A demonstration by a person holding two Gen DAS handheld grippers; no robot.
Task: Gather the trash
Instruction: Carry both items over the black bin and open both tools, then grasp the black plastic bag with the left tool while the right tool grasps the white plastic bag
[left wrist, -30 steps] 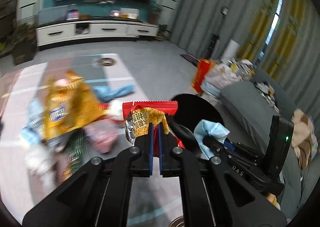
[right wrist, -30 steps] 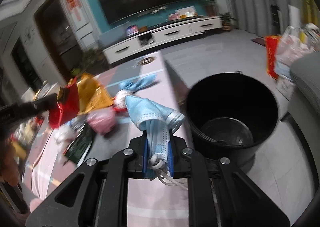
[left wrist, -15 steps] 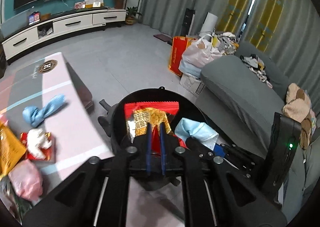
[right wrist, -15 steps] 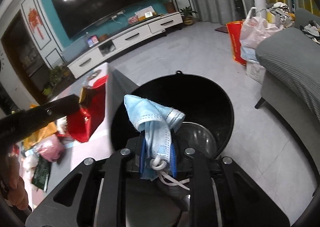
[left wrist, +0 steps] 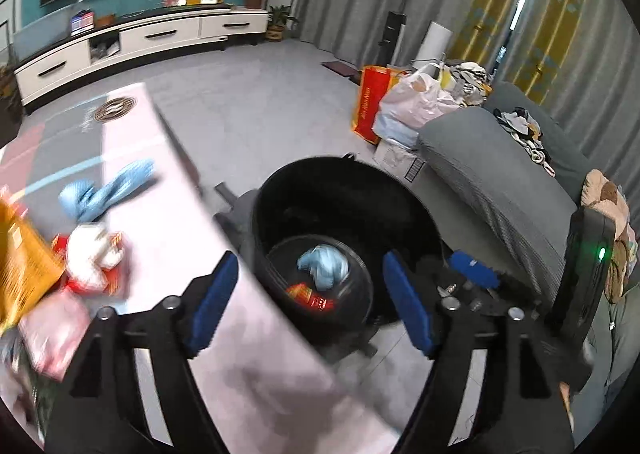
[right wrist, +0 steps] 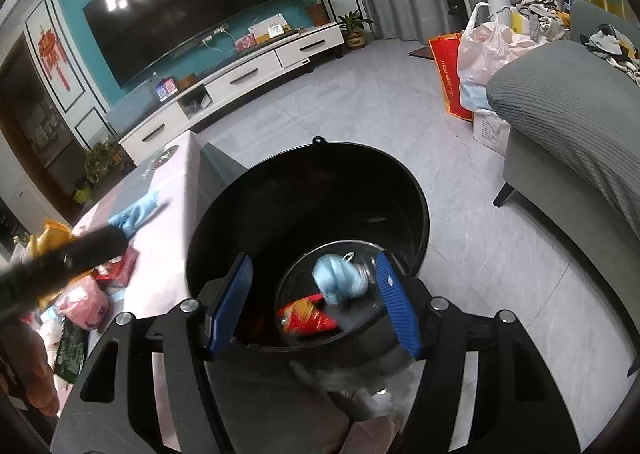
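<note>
A black bin [left wrist: 344, 170] stands on the floor beside the pink-clothed table [left wrist: 168, 238]. At its bottom lie a blue face mask [left wrist: 324, 268] and a red and yellow snack wrapper [left wrist: 310, 296]. My left gripper [left wrist: 310, 260] hangs above the bin with its jaws opening and nothing between the pads. My right gripper [right wrist: 313, 260] is over the same bin [right wrist: 320, 148], jaws also opening and holding nothing, with the mask [right wrist: 340, 280] and wrapper [right wrist: 306, 316] below it. On the table remain a blue glove [left wrist: 104, 194], a white and red wrapper [left wrist: 90, 258] and a yellow bag [left wrist: 20, 266].
A grey sofa [left wrist: 500, 182] runs along the right, close to the bin. Plastic bags and a red bag [left wrist: 412, 106] stand on the floor behind it. A white TV cabinet [left wrist: 140, 34] lines the far wall. A pink packet [left wrist: 52, 330] lies near the table's front.
Both grippers swung from the table to above the bin and went from shut to open. The snack wrapper and the face mask left the pads and now lie in the bin.
</note>
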